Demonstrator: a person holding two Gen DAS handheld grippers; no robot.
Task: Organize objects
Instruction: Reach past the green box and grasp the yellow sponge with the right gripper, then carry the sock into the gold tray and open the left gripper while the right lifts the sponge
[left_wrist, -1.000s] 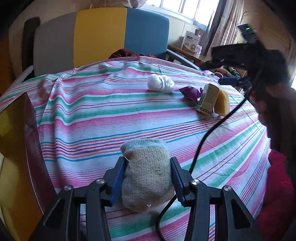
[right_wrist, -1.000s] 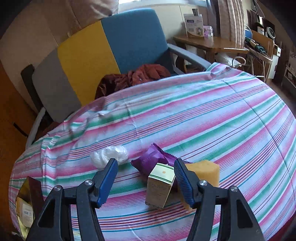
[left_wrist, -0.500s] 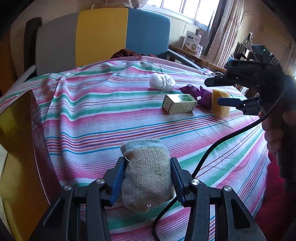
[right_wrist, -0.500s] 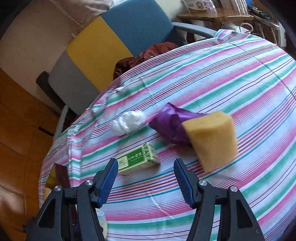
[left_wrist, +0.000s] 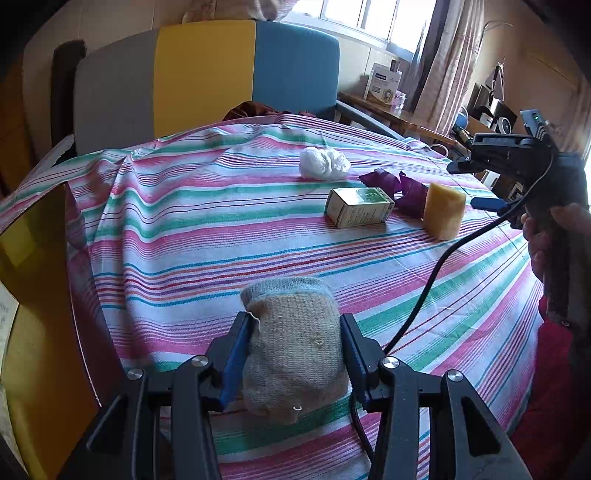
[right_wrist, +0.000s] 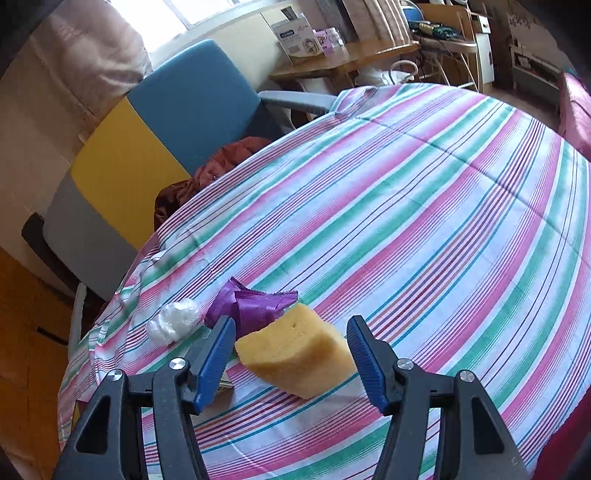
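My left gripper is shut on a beige rolled sock and holds it over the near part of the striped tablecloth. My right gripper is open, its fingers either side of a yellow sponge that stands on the cloth; the sponge also shows in the left wrist view. Beside it lie a purple wrapper, a white plastic wad and a small green-and-white box on its side. The right gripper also shows in the left wrist view.
A yellow bag or box stands at the table's left edge. A grey, yellow and blue chair with dark red cloth on its seat is behind the table. A black cable crosses the cloth's right side.
The small box has tipped from upright onto its side. My right gripper has shifted right from the box to straddle the sponge. The left gripper holds the sock still.
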